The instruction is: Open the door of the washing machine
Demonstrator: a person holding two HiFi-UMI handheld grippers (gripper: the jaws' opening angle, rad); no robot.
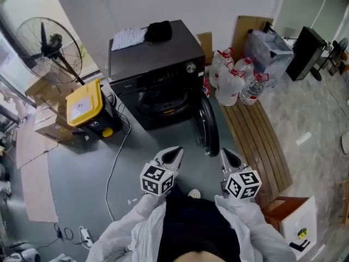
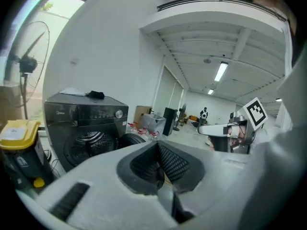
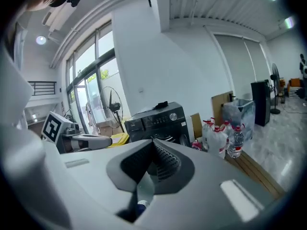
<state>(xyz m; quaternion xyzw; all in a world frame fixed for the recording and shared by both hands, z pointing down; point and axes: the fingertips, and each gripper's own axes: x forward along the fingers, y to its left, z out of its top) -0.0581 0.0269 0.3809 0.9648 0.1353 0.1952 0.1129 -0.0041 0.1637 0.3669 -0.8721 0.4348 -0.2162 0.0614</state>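
Observation:
The black washing machine (image 1: 158,64) stands against the wall with its round door (image 1: 208,125) swung out to the right, so the drum opening (image 1: 161,100) is exposed. Both grippers hang close to my body, well short of the machine. My left gripper (image 1: 173,154) is shut and holds nothing. My right gripper (image 1: 229,158) is also shut and holds nothing. In the left gripper view the machine (image 2: 86,123) lies ahead to the left beyond the closed jaw tips (image 2: 157,146). The right gripper view shows the machine (image 3: 158,121) past its own closed tips (image 3: 153,145).
A black cloth (image 1: 158,31) and a white cloth (image 1: 128,37) lie on top of the machine. A yellow-lidded box (image 1: 84,102) and a standing fan (image 1: 46,42) are to its left. Water bottles (image 1: 232,81) and a wooden slatted bench (image 1: 256,141) are to its right. A cable (image 1: 114,157) crosses the floor.

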